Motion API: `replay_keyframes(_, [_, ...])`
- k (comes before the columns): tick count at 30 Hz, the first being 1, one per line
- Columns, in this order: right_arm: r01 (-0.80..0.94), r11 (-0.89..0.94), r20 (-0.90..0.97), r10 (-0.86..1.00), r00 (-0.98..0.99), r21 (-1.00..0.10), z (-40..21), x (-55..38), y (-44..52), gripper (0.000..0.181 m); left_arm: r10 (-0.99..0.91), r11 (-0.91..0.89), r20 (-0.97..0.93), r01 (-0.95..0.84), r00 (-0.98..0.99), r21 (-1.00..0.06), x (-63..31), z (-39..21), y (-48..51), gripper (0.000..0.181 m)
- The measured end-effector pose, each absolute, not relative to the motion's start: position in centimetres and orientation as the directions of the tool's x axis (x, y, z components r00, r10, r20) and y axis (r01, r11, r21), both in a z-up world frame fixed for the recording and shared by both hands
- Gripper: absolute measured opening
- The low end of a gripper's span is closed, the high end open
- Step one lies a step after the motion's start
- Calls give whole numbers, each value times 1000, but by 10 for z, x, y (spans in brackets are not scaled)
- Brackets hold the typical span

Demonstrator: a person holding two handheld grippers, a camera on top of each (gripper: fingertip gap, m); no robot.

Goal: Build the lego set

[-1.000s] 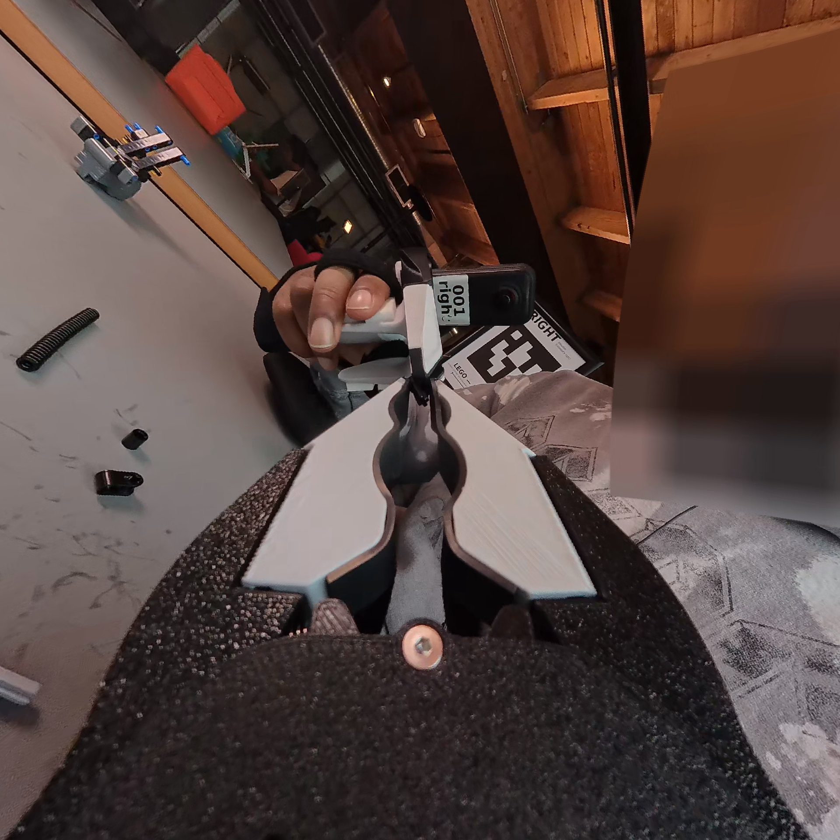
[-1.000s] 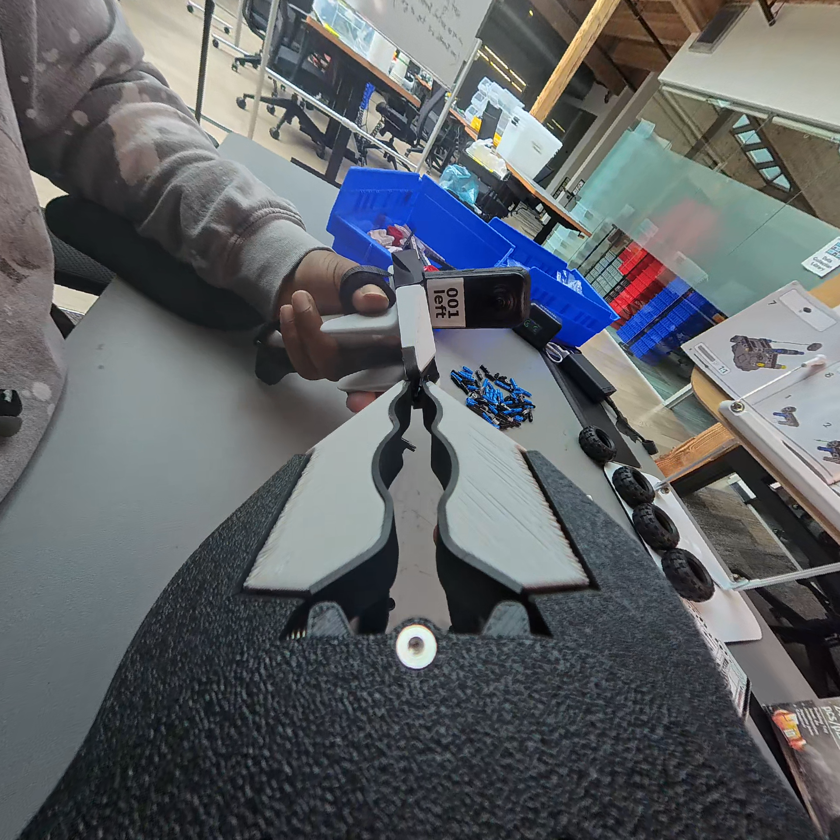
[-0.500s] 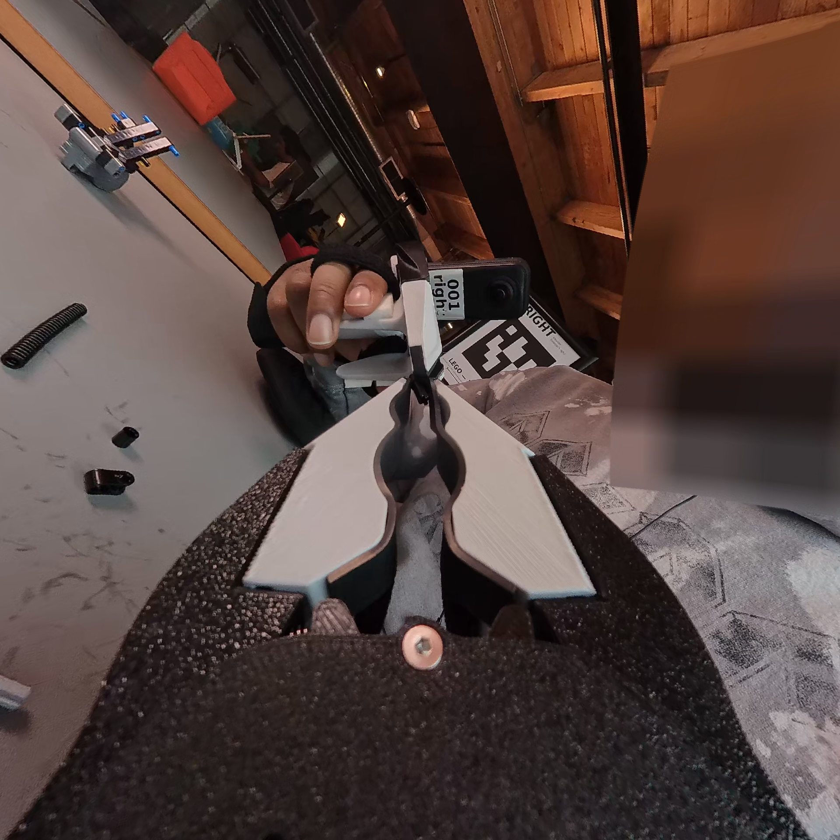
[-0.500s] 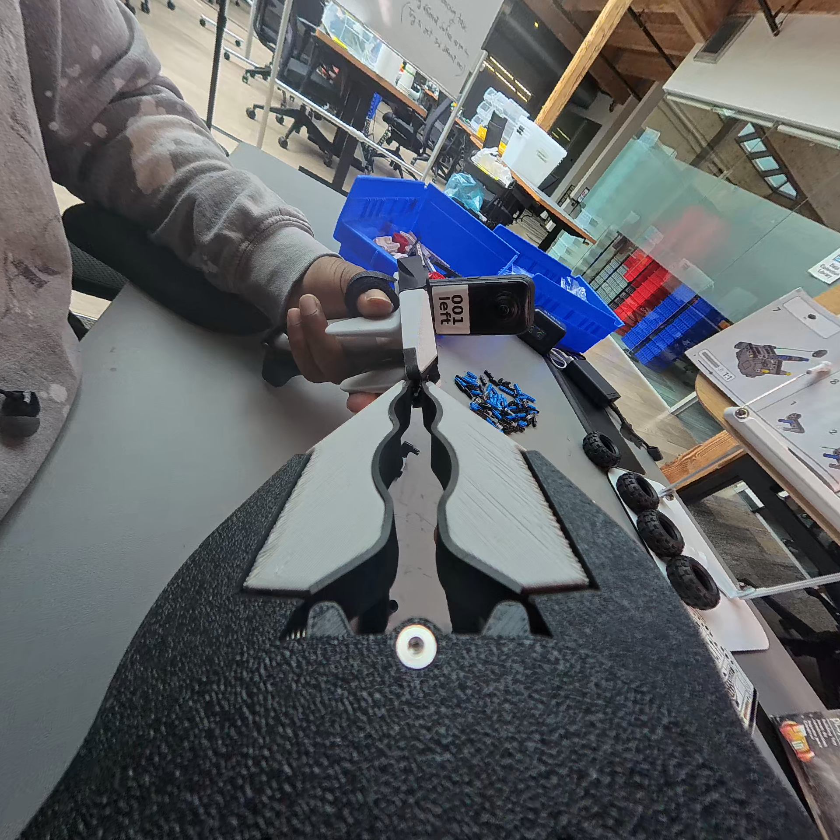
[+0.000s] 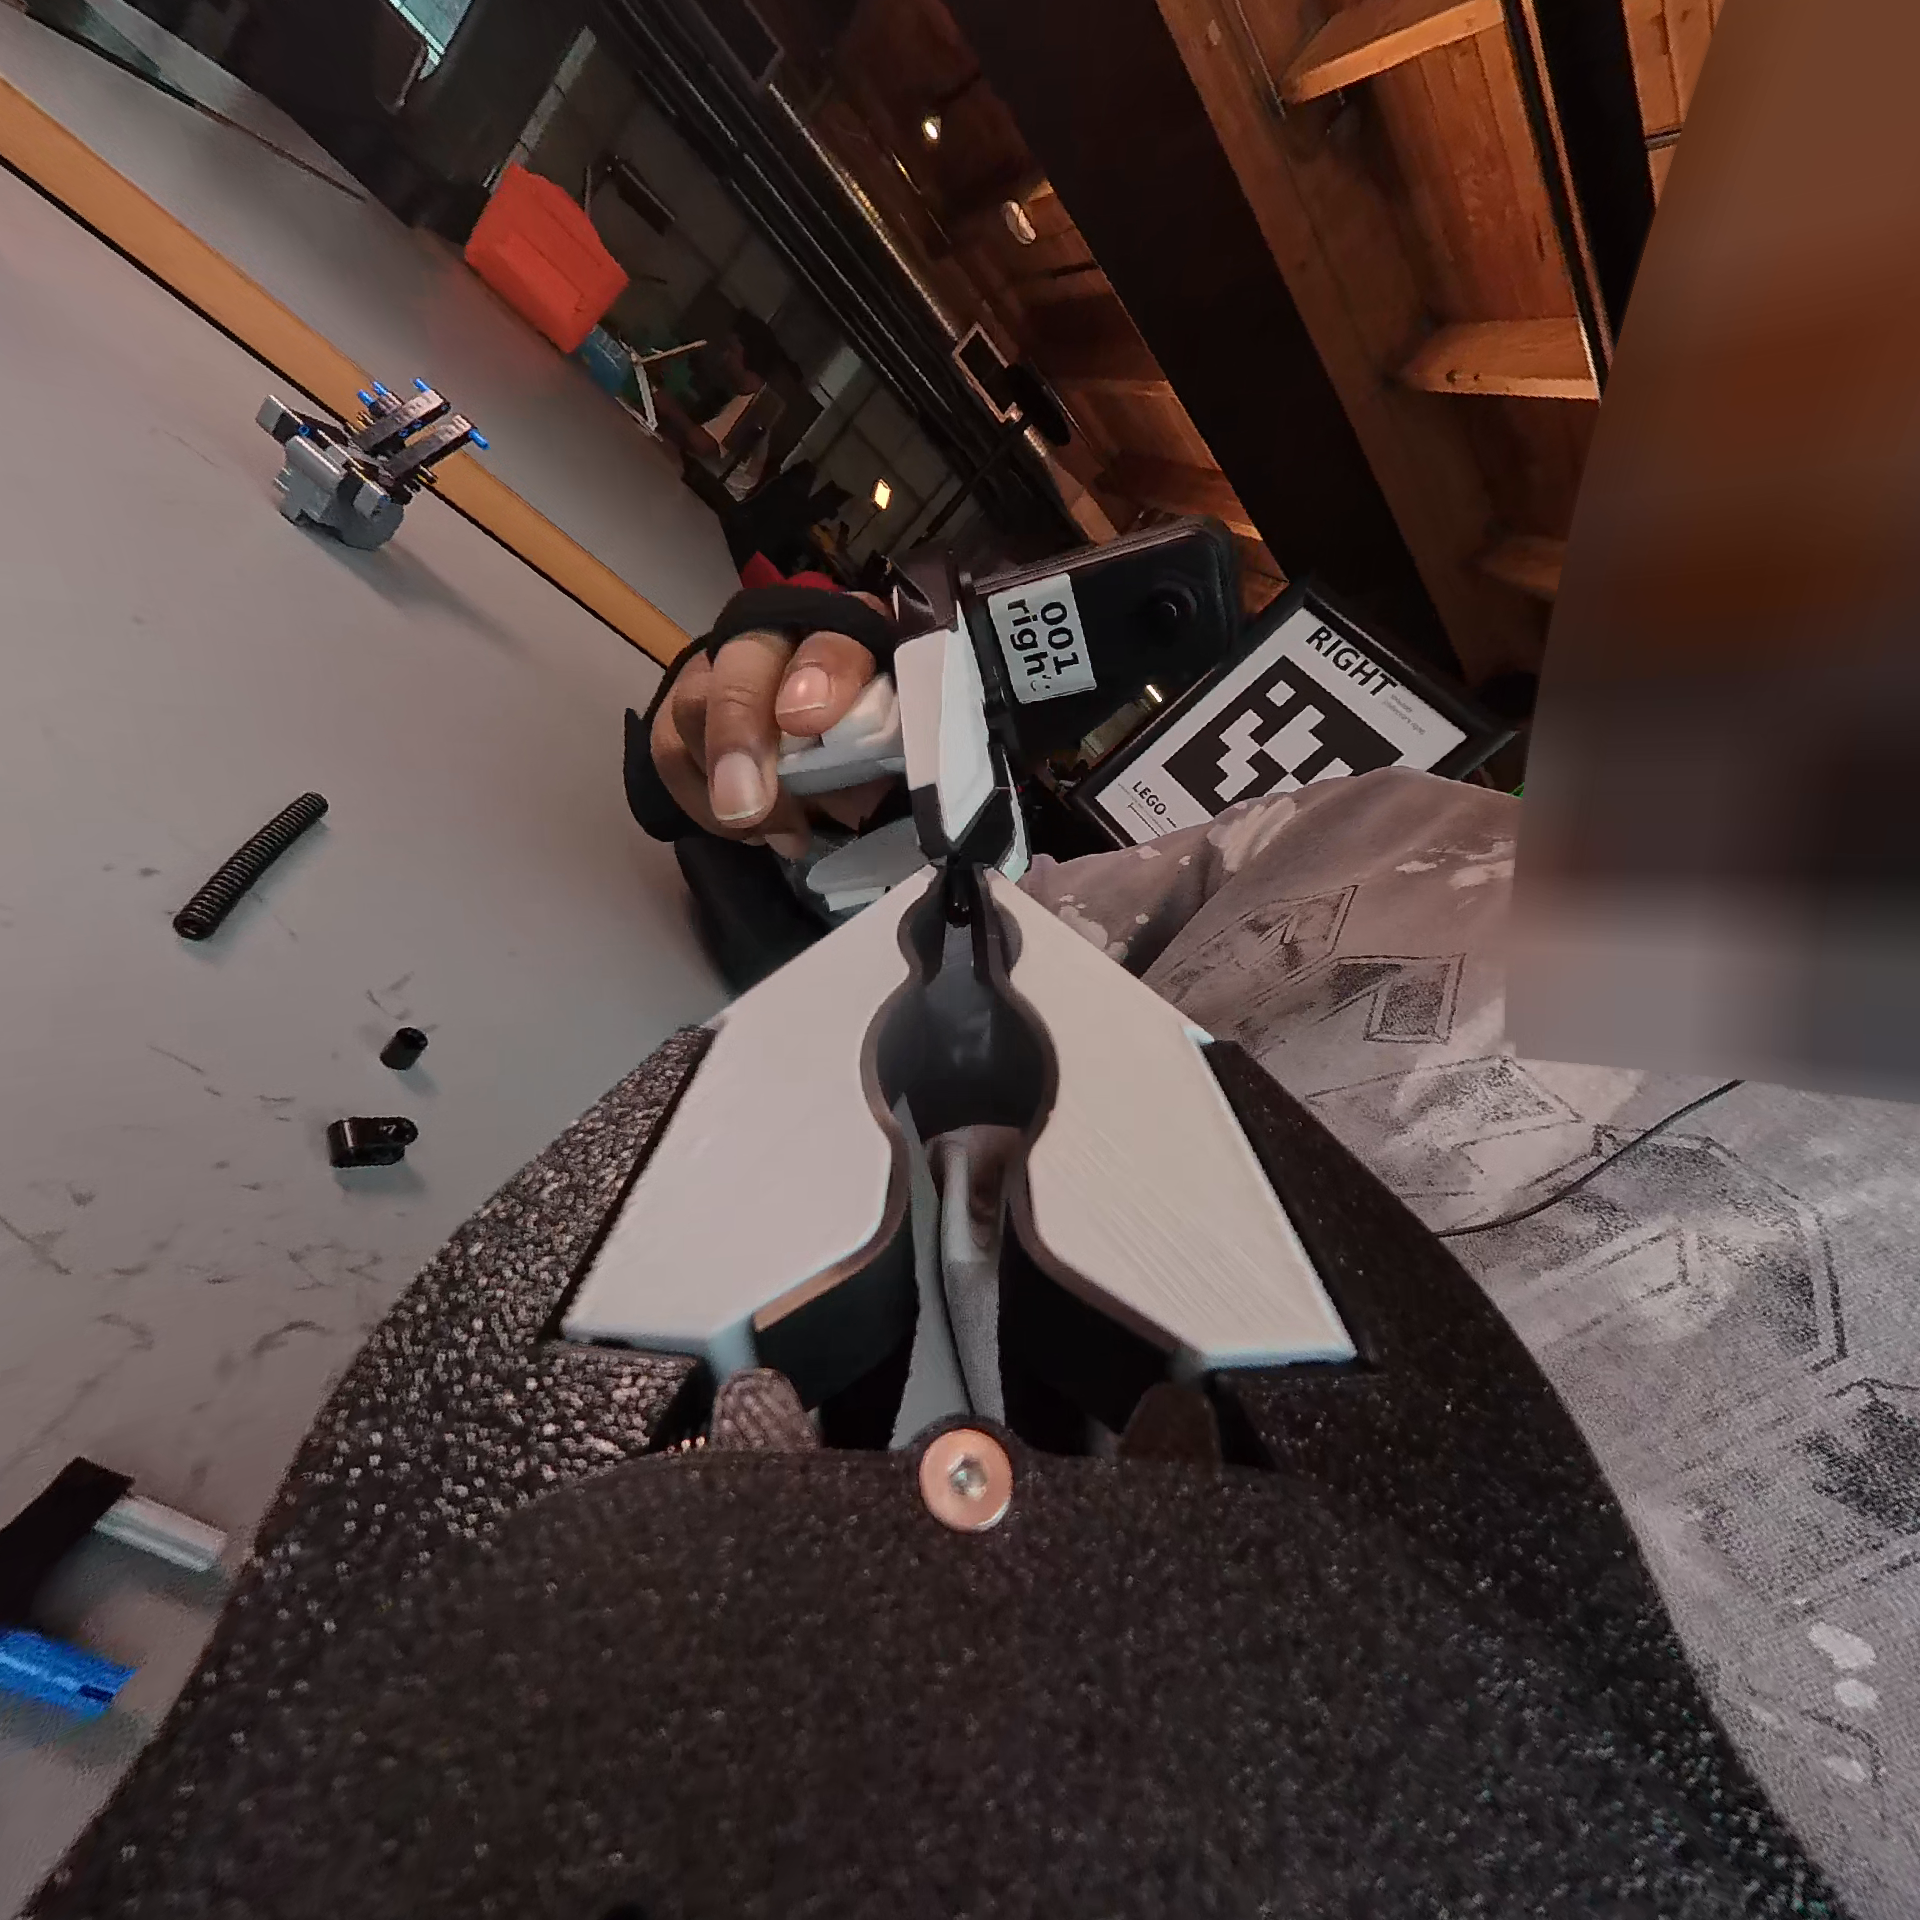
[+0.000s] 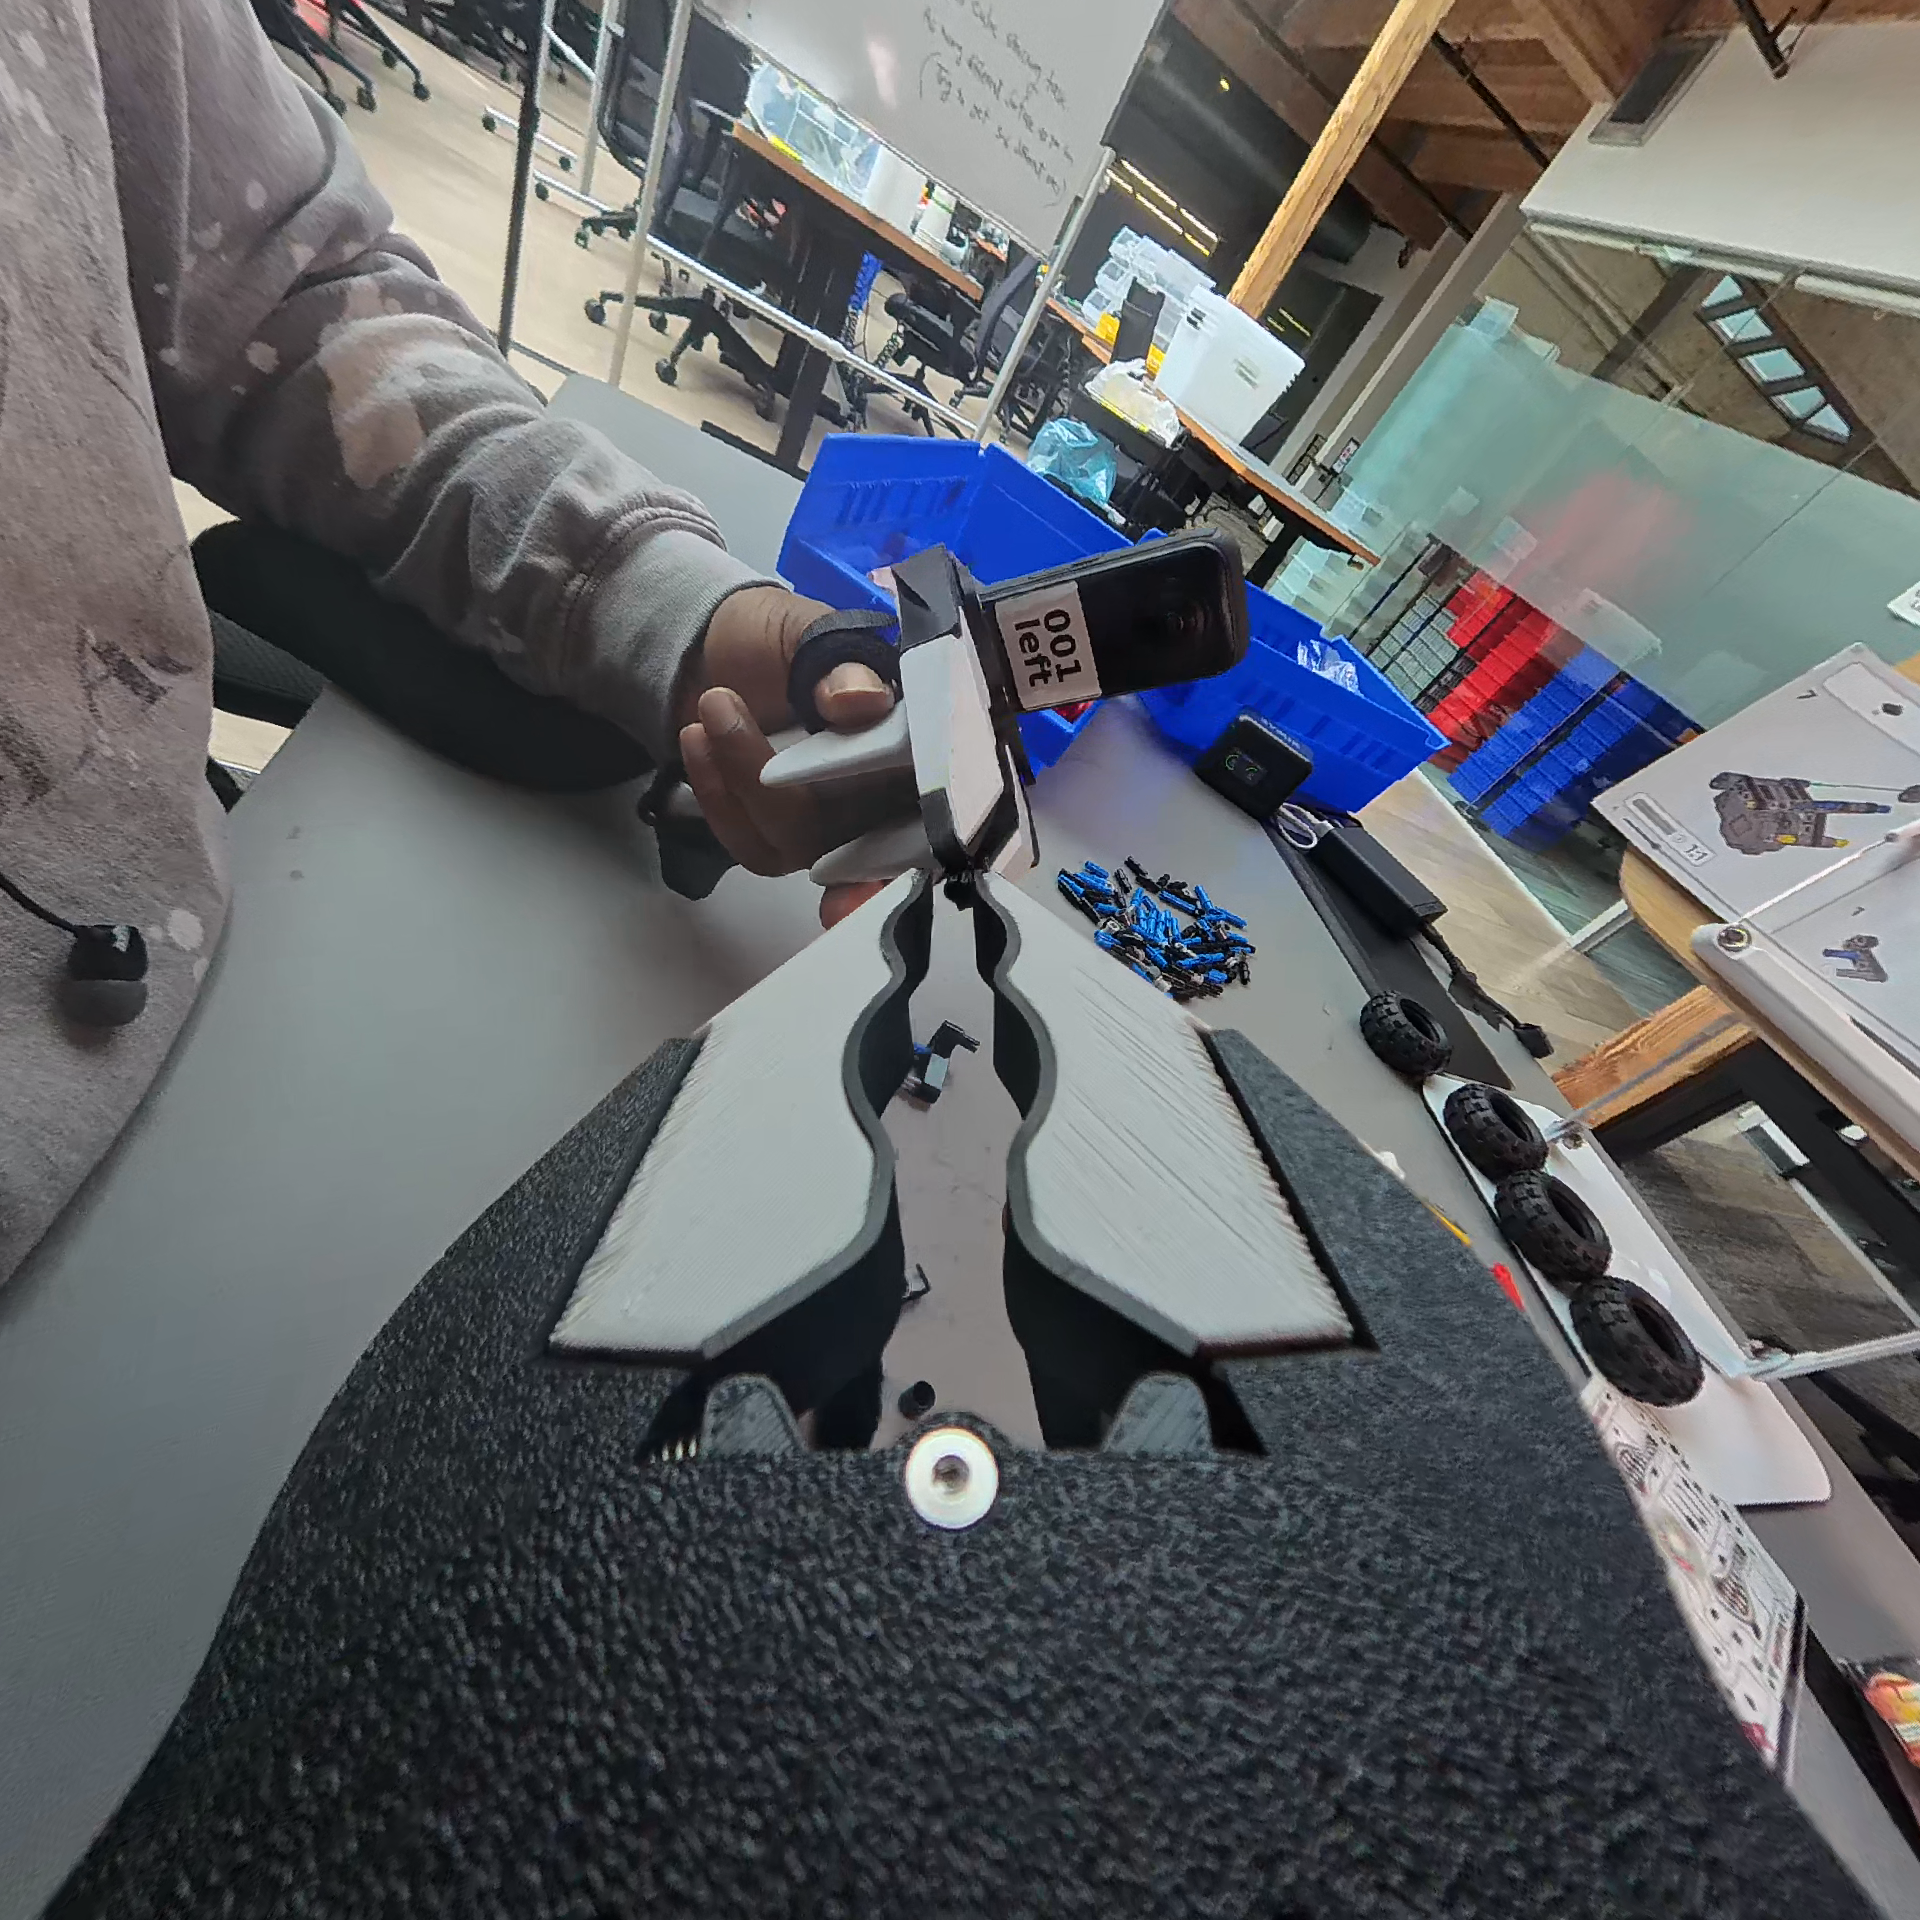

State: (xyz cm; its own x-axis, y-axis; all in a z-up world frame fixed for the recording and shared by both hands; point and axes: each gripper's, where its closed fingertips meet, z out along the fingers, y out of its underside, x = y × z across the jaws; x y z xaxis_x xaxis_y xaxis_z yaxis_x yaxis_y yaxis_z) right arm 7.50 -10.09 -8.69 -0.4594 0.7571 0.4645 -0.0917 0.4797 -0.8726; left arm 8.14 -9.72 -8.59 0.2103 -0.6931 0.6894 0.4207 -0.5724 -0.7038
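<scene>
My two grippers meet tip to tip above the grey table (image 6: pixel 416 987). In the left wrist view my left gripper (image 5: pixel 956 891) is shut on a small black lego piece (image 5: pixel 954 909) at its tips. The right gripper (image 5: pixel 977 831) faces it, held by a hand. In the right wrist view my right gripper (image 6: pixel 951 883) is closed on the same small black piece (image 6: pixel 956 881), with the left gripper (image 6: pixel 971 852) opposite it. A partly built grey and black lego assembly (image 5: pixel 353 457) stands far off on the table.
A black ribbed hose (image 5: pixel 249 868) and two small black parts (image 5: pixel 371 1138) lie on the table. A pile of blue and black pins (image 6: pixel 1153 930), several black tyres (image 6: pixel 1553 1231), blue bins (image 6: pixel 987 540), an instruction booklet (image 6: pixel 1787 821) and a person's sleeve (image 6: pixel 468 499) are nearby. My left and right fingertips are right by each other.
Both grippers stay tip to tip on the small piece. The pair has shifted and tilted a little, so the table objects sit elsewhere in both views.
</scene>
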Motion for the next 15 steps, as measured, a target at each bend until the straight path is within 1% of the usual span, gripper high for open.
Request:
replay_keyframes(3, [-44, 455, 418, 772, -479, -890, -91, 76, -94, 18, -709, -534, 655, 407, 261, -741, 78, -85, -97, 3])
replay_keyframes(4, [4, 453, 392, 775, -496, -892, -97, 77, -89, 20, -714, -521, 642, 400, 279, -754, 77, -85, -97, 2])
replay_keyframes(6, [179, 457, 293, 777, -557, -871, -126, 84, -75, 19, -709, -493, 609, 368, 355, -788, 75, -90, -93, 3])
replay_keyframes(8, [375, 470, 196, 792, -578, -799, -162, 93, -55, 19, -691, -455, 537, 286, 484, -844, 71, -102, -87, 3])
replay_keyframes(10, [502, 476, 150, 815, -559, -722, -192, 97, -36, 19, -664, -433, 470, 213, 582, -876, 66, -112, -82, 4])
replay_keyframes(15, [587, 456, 82, 830, -551, -669, -214, 92, -27, 18, -594, -464, 430, 146, 680, -874, 54, -133, -75, 4])
